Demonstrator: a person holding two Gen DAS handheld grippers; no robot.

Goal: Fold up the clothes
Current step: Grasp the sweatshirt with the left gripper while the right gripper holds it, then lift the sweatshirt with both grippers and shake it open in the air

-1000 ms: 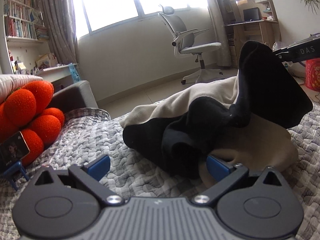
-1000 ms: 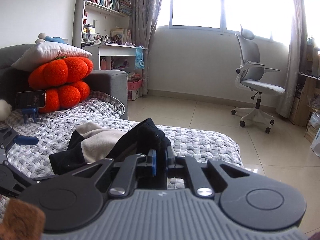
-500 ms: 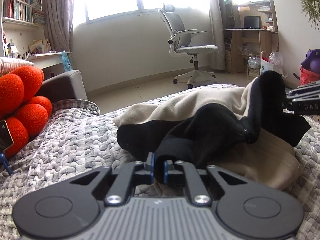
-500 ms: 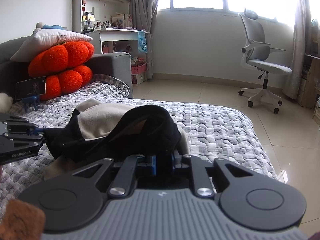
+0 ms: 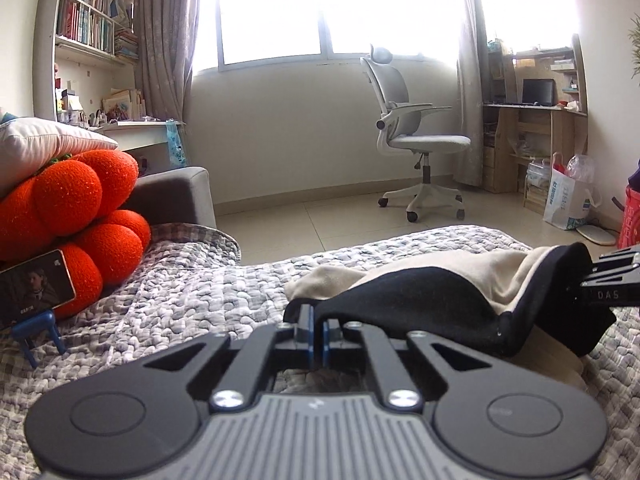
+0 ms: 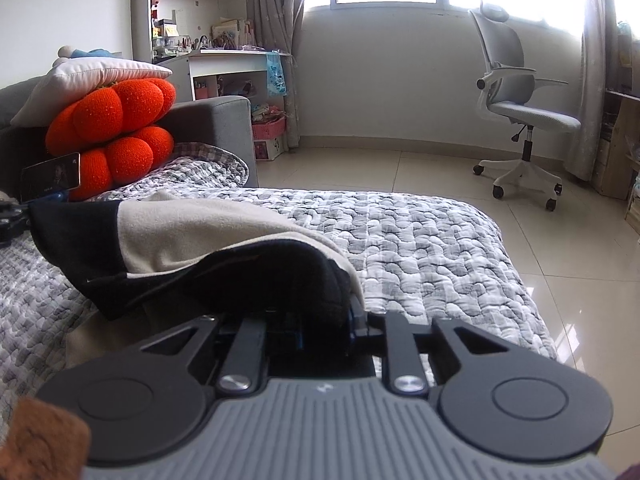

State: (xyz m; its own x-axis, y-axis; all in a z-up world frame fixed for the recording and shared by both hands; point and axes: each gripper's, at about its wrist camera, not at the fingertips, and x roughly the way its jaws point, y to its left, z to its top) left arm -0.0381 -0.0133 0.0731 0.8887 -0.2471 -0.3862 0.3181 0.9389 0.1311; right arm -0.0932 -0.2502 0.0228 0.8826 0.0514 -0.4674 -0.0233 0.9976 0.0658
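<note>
Here the garment [image 5: 432,292] (black and beige) spans lengthwise between left gripper [image 5: 318,334] and right gripper [image 6: 324,328], each clamped on one end.

- A lived-in home bedroom or study is shown.
- A quilted bed [image 6: 420,240] is seen in the foreground.
- Beyond the bed, an office chair [image 5: 416,136] is placed beneath the window [image 5: 328,8].
- Left of the bed, loaded bookshelves [image 5: 92,20] are mounted.

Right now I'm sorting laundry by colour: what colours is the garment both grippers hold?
The garment is black and beige, clearest in the right wrist view.
</note>
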